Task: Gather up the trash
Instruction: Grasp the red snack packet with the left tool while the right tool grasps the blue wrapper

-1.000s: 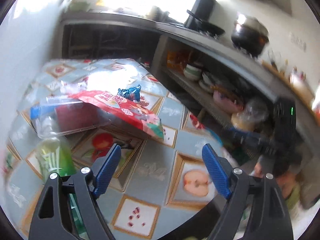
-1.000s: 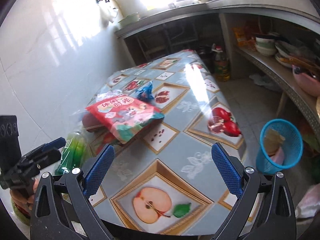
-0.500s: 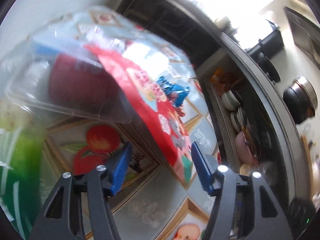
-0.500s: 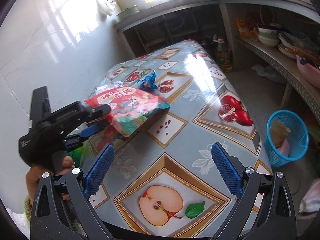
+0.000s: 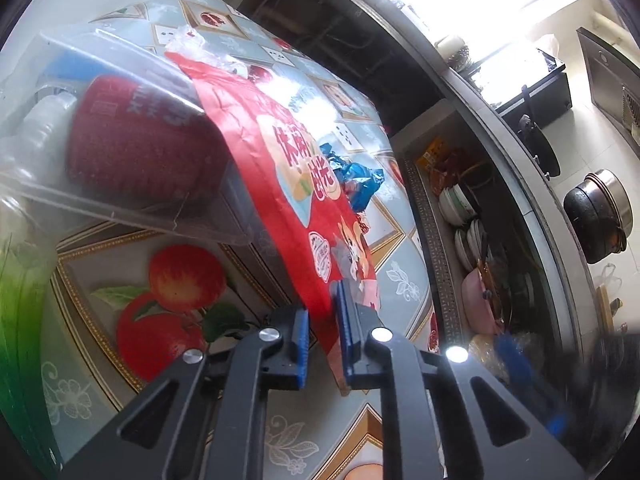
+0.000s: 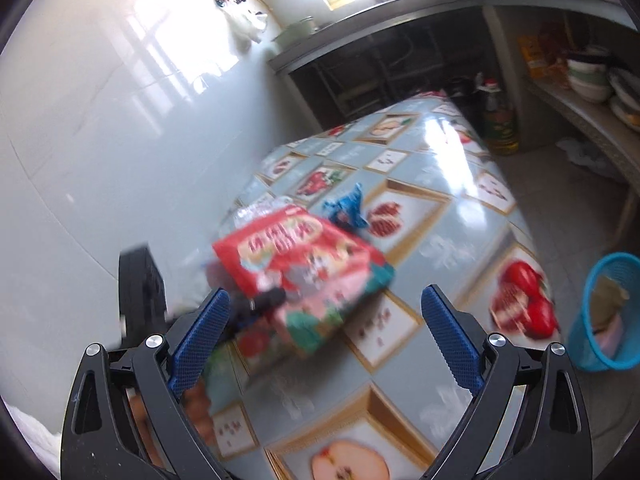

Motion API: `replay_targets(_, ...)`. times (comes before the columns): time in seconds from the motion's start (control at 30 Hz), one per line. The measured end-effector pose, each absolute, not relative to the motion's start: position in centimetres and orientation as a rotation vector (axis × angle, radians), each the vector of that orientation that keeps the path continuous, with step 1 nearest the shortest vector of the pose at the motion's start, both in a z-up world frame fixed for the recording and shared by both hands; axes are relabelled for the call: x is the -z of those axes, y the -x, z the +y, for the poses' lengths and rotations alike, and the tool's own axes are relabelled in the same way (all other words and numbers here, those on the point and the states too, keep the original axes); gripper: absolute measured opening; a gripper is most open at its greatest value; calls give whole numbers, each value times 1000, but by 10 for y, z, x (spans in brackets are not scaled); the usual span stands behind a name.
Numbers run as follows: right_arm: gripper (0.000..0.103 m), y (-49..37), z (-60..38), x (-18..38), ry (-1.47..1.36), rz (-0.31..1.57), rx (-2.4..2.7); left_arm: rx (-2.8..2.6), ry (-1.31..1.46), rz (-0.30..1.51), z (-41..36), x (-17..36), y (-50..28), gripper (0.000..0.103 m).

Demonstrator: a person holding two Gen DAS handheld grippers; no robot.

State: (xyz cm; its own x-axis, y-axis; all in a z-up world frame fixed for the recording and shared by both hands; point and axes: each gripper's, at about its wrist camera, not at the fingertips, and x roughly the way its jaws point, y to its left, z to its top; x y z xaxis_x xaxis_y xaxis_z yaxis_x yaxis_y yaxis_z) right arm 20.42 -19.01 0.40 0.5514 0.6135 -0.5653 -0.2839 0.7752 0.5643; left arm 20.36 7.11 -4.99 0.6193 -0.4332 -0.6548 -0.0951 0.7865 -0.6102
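Red foil fills the left wrist view: a red snack bag (image 5: 280,184) droops off a clear plastic box (image 5: 120,152) on the fruit-print tablecloth (image 5: 160,360), and its lower corner hangs between the blue pads of the left gripper (image 5: 323,332). The jaws have just been closing and stand nearly together; the far pad lies against the foil, though a sliver of gap shows at the near pad, so the pinch is probably only now seating. A crumpled blue wrapper (image 5: 360,180) lies just beyond the bag.

From the right wrist, the picture is smeared. The right gripper (image 6: 324,332) hangs over the table edge with its jaws spread wide and nothing between them. The snack bag (image 6: 304,272) sits ahead, the blue wrapper (image 6: 346,210) behind it, and a blue basket (image 6: 608,316) with scraps inside stands on the floor to the right.

The step in hand is gripping the bag. Next it should be lifted clear of the box and carried across to the basket.
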Motion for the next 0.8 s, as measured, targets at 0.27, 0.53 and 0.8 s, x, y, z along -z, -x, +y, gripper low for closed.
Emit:
replay_targets(0.27, 80, -336, -157, 42, -628, 1046, -555, 209, 661, 891, 72, 50, -199, 11)
replay_targets(0.53, 33, -368, -133, 80, -627, 1177, -491, 237, 662, 907, 69, 53, -192, 10)
replay_targets(0.8, 7, -343, -159, 71, -670, 1113, -449, 278, 644, 903, 63, 45, -184, 6)
